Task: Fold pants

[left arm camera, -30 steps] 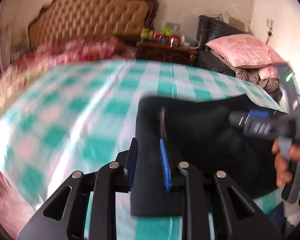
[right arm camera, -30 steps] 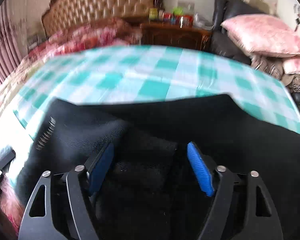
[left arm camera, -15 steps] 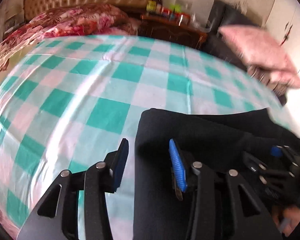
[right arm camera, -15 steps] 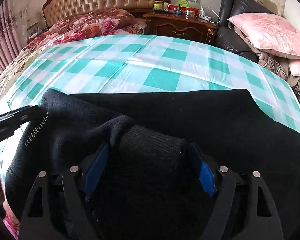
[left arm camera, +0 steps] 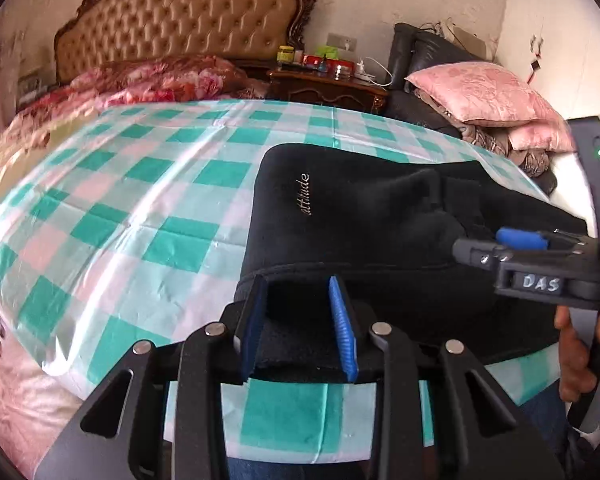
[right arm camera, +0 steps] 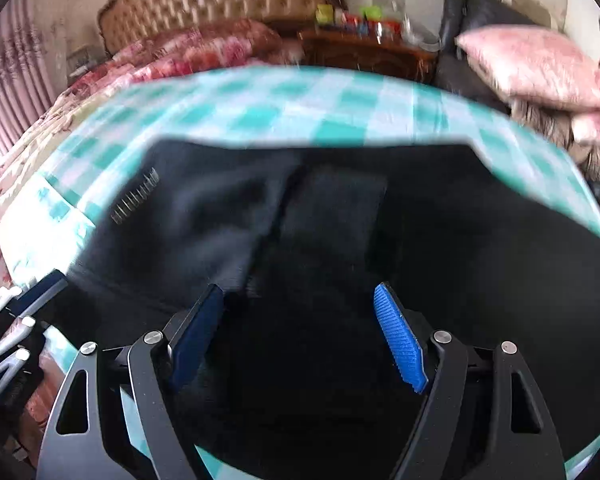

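Black pants [left arm camera: 360, 216] with pale "attitude" lettering lie folded on the green-checked bed sheet [left arm camera: 148, 200]. My left gripper [left arm camera: 296, 280] sits at their near edge, and its jaws are closing with a fold of the black cloth filling the gap between the blue pads. My right gripper [right arm camera: 298, 288] stands open and wide over the middle of the pants [right arm camera: 340, 220]; dark cloth lies below its pads, and that view is blurred. In the left wrist view the right gripper [left arm camera: 516, 240] hangs over the pants' right part, with a person's hand [left arm camera: 576, 360] on its handle.
A tufted headboard [left arm camera: 180, 20] and a red floral quilt [left arm camera: 152, 84] are at the far end of the bed. A wooden nightstand [left arm camera: 328, 88] carries bottles. Pink pillows [left arm camera: 484, 92] are piled on a dark chair at the right.
The left gripper, open beside the pants' left edge half a second ago, now has the near fold between its pads. The right wrist view has gone blurred and the pants have shifted in it.
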{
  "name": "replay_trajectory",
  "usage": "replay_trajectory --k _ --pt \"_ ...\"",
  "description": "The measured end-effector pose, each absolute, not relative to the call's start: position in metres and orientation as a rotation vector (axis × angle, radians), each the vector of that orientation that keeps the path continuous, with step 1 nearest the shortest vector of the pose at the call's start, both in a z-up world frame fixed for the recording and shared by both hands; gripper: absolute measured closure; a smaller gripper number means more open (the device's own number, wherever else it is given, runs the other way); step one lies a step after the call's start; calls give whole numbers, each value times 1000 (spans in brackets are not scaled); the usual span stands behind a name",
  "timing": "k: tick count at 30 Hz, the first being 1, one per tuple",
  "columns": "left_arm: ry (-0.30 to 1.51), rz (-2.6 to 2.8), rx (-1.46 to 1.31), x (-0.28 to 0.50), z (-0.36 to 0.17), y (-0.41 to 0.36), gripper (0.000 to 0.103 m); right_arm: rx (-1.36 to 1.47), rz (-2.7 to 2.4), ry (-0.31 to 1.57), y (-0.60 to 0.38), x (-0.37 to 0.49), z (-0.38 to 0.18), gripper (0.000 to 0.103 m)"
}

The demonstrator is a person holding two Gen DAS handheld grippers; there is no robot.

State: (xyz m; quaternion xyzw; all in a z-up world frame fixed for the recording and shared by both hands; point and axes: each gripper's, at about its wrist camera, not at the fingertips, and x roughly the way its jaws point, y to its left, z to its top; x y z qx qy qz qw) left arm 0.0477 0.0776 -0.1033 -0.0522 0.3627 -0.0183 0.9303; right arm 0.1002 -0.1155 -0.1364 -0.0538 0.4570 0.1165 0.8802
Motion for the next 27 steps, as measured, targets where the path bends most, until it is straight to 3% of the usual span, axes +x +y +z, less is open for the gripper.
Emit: replay_trajectory --k 12,13,15,27 --pt "731 -37 -125 42 -108 84 69 -122 237 955 -114 101 -149 23" --pt "720 -42 -170 40 -106 89 67 -123 238 954 -114 101 -149 23" --pt "705 -26 -263 39 -104 101 40 -125 240 951 -114 100 -149 23" --pt "785 -105 -550 47 -140 127 37 -135 238 946 -114 99 -151 21"
